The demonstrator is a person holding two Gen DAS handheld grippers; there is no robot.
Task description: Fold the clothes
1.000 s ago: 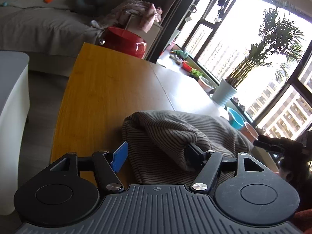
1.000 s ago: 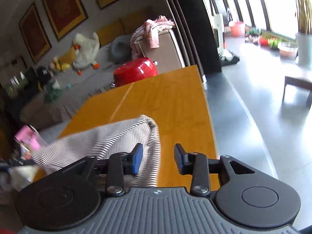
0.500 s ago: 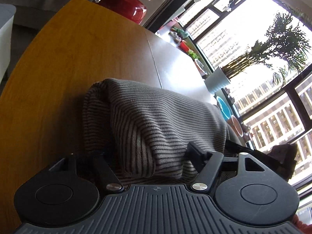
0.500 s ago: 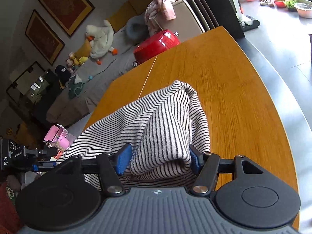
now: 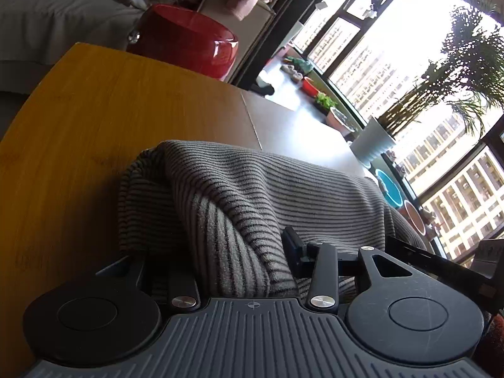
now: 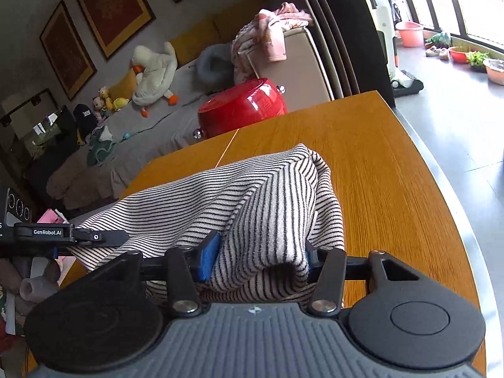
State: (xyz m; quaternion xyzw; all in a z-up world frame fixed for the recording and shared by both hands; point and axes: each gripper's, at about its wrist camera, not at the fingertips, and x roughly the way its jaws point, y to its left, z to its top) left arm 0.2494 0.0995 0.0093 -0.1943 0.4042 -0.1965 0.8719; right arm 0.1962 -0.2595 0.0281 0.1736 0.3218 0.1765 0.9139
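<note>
Left wrist view: your left gripper [image 5: 233,252] and right gripper [image 6: 258,252] each pinch a bunched fold of the striped shirt [image 6: 252,195] above the wooden table [image 6: 378,163], red pot [image 6: 242,107] at 12 o'clock.

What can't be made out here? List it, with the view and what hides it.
- Left wrist view: the left gripper's left finger, buried under the striped garment.
- Right wrist view: most of the right gripper's right finger, covered by a fold.
- Both views: the garment's type and near edge, hidden by the gripper bodies.
- Right wrist view: the table's near end, cut off.
</note>
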